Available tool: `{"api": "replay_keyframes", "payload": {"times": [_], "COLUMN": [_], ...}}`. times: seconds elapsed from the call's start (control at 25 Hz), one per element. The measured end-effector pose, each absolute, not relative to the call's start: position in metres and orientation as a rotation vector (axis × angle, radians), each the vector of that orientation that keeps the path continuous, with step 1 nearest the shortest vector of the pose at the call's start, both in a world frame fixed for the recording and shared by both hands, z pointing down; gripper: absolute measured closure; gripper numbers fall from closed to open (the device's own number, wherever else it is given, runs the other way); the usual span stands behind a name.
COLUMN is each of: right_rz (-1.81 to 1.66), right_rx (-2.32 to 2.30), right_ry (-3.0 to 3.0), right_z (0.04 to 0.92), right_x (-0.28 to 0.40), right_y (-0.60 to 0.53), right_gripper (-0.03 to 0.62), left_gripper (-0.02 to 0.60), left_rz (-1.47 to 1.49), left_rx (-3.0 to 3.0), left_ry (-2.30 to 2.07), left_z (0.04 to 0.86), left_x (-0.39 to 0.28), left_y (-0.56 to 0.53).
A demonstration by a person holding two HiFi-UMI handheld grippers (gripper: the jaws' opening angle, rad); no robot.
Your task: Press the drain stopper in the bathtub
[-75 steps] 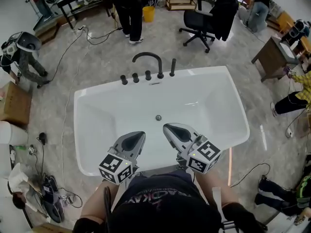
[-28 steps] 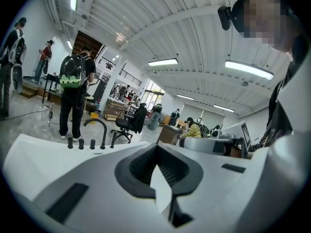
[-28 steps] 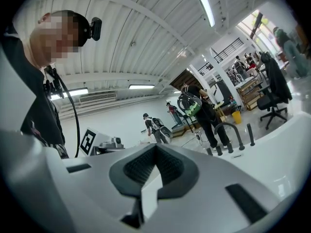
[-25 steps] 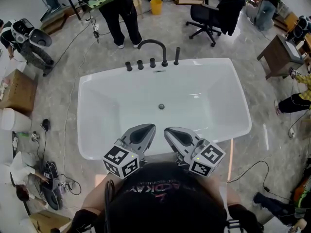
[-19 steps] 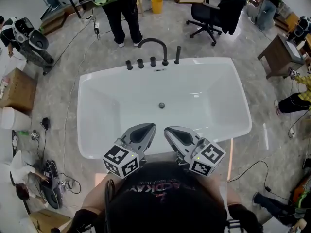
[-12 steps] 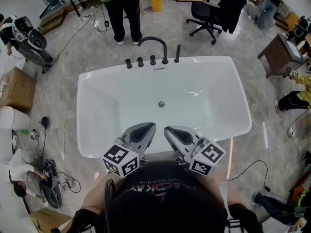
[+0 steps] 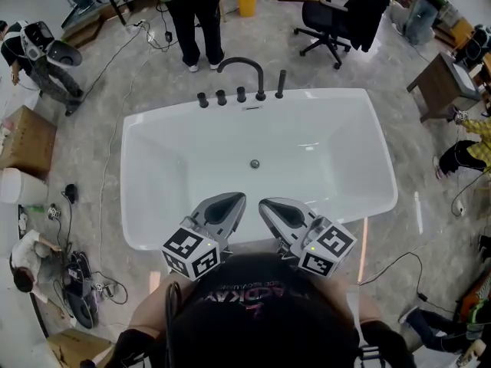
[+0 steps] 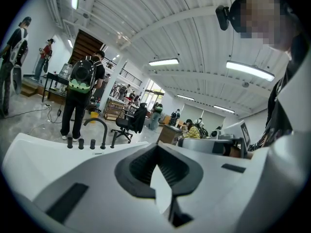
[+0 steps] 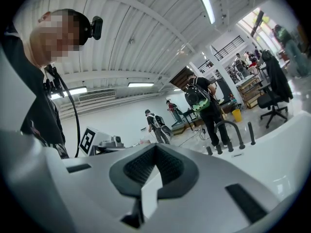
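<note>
The white bathtub [image 7: 146, 175] fills the middle of the head view. Its small round metal drain stopper [image 7: 254, 163] sits in the tub floor, near the faucet side. My left gripper [image 7: 232, 198] and right gripper [image 7: 265, 203] hover side by side above the near rim, close to my chest and well short of the stopper. Both are shut with nothing in them. The left gripper view has the left gripper [image 8: 156, 147] tilted up toward the ceiling, pads together. In the right gripper view, the right gripper [image 9: 155, 147] points the same way.
A black arched faucet [image 7: 242, 66] with several black knobs [image 7: 221, 97] stands on the far rim. A person [image 7: 188, 6] stands behind the tub, near a black office chair [image 7: 337, 18]. A cardboard box [image 7: 27, 140] and cables [image 7: 100, 198] lie left.
Both grippers stay in the same place over the near rim. The person behind the tub has shifted slightly further away, and a person at the lower left has moved.
</note>
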State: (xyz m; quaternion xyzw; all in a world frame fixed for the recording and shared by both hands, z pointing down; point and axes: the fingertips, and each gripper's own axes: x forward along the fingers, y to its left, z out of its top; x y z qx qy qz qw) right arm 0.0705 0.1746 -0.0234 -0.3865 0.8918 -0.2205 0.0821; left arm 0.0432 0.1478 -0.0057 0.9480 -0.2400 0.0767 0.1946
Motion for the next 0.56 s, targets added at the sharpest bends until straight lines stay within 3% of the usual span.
{"api": "replay_keyframes", "payload": {"times": [0.56], "right_rz": [-0.665], "right_rx": [-1.159], "right_ry": [2.666], "right_z": [-0.0264], "right_x": [0.0701], "right_y": [0.1734], "right_gripper": [0.583], "left_gripper": [0.574], "left_rz": [0.216], "left_rx": [2.654], "left_ry": [-0.679], "left_z": [-0.0095], "left_x": [0.0410], "left_y": [0.1465]}}
